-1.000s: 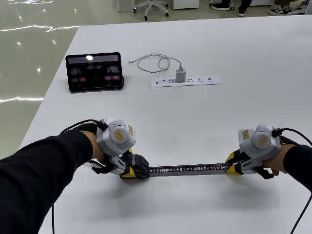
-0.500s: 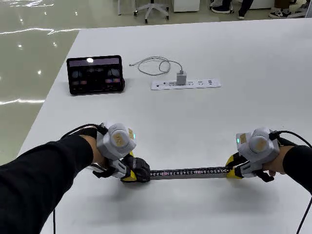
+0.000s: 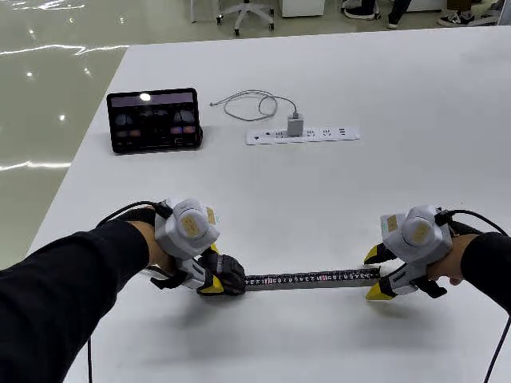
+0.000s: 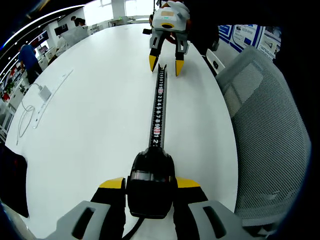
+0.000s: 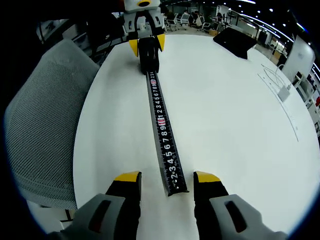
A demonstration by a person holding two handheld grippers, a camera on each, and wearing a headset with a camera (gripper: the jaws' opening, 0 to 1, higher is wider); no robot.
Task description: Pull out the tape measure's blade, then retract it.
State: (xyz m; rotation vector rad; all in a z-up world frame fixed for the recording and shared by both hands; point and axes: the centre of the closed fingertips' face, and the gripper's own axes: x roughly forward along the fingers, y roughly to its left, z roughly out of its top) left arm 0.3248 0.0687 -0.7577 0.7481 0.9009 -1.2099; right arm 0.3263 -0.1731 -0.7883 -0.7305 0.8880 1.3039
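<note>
Releasing, entry one: right gripper [image 3: 374,274]. Half a second ago its fingers [image 5: 127,177] were pinched on the blade's tip. Now they stand apart, one yellow tip on each side of the blade's end, and as far as the right gripper view shows they touch neither edge.

Entry two: blade [image 5: 160,120]. It is drawn out flat on the tabletop [image 3: 319,191], numbered face up, and runs straight from the case into the gap between the right fingers. Its end hook lies roughly midway in that gap. The length out looks the same as one second ago (no retraction visible yet).

Entry three: case [image 4: 150,182]. It is black, sits on the tabletop near the person's edge, and is clamped by the left gripper [image 3: 217,275] with one yellow-tipped finger on each flank. The hold matches the two earlier head views.

Bearing on the task: the pull-out half is judged complete, and the letting-go reads as the start of the retract half. With its tip free the blade has not run back, so a lock or friction at the case is probably holding it. Retraction likely has to be started from the case end.

Sundries: tablet [image 3: 154,120] and power strip [image 3: 303,133], on the far side of the tabletop, well apart from the work.
</note>
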